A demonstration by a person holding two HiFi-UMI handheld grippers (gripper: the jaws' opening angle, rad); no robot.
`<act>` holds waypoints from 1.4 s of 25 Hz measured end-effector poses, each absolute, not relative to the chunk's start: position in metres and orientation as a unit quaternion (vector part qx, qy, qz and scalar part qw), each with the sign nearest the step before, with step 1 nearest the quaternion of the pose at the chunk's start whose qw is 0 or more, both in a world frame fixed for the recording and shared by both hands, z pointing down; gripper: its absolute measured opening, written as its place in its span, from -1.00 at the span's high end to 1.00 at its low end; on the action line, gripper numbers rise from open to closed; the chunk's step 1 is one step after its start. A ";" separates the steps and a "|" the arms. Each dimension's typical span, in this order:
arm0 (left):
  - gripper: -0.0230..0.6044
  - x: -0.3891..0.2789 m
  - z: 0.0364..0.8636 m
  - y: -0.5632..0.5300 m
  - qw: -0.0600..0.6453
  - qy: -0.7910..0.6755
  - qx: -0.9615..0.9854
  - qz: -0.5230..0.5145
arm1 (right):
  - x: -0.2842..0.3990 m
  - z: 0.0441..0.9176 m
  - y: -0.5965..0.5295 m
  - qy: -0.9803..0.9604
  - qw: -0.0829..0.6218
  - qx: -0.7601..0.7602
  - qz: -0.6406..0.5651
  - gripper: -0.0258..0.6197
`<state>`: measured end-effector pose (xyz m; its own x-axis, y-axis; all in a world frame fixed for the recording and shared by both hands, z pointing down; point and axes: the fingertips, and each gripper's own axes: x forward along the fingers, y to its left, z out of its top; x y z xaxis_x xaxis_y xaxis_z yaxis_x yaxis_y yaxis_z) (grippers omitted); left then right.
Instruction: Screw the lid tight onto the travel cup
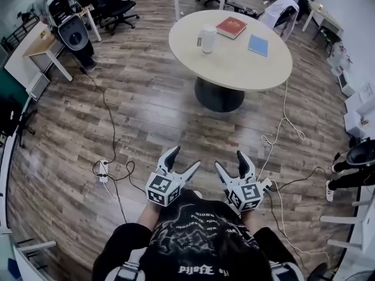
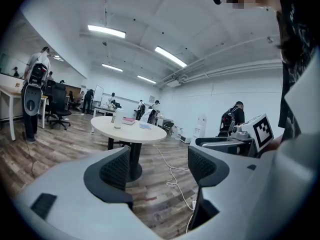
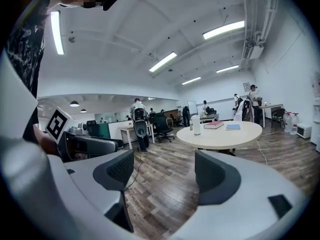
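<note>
Room: open-plan office, lit by ceiling strip lights (image 2: 106,31); white walls, walking space left round the furniture.
Floor (image 1: 140,104): wood planks. A power strip (image 1: 104,170) and black cable (image 1: 110,113) are laid across it at left, a white cable (image 1: 283,113) at right. A trip risk is judged for any walk fwd.
Far left: office chair (image 1: 114,4) is parked by side furniture; no part in the task.
Left gripper (image 1: 184,158): held low, close to the black shirt (image 1: 196,233), pointed fwd. Jaws are spread wide, w/ nothing btwn them but floor.
Right gripper (image 1: 229,160): just beside the left one, same pose. Jaws are wide apart, also empty.
Why so: both are judged to be readied for a reach, as nothing is w/in range yet.
Desk (image 1: 234,69): round, pale top on one dark pedestal, straight ahead, well apart from both grippers.
Travel cup (image 1: 208,38): stood upright on the desk's far-left part, untouched. Whether the lid is seated can't be told; too small.
Books: red book (image 1: 231,27) is laid near the cup's right, blue book (image 1: 258,45) further right. Both lie flat and clear of the cup, so room for a two-sided grip is judged adequate.
Stage: not begun; an approach to the desk is needed first.
</note>
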<state>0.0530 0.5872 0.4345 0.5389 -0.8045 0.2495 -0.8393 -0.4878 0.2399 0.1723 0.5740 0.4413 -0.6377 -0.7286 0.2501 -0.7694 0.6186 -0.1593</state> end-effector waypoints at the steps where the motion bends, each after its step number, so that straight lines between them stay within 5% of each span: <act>1: -0.24 0.055 0.434 0.587 0.166 -0.481 0.859 0.052 | 0.174 0.440 0.572 -0.897 0.077 0.417 0.126 -0.23; 14: -0.26 0.053 0.458 0.558 0.189 -0.483 0.853 0.066 | 0.175 0.454 0.538 -0.897 0.080 0.410 0.144 -0.26; 35: -0.18 -0.014 0.473 0.328 0.190 -0.372 0.904 0.092 | 0.095 0.475 0.344 -0.851 0.125 0.487 0.155 -0.26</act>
<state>-0.0137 0.3279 0.4735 0.7060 -0.6379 0.3076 -0.7078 -0.6509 0.2746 0.0945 0.3438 0.4755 -0.4952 -0.7890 0.3637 -0.8665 0.4788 -0.1410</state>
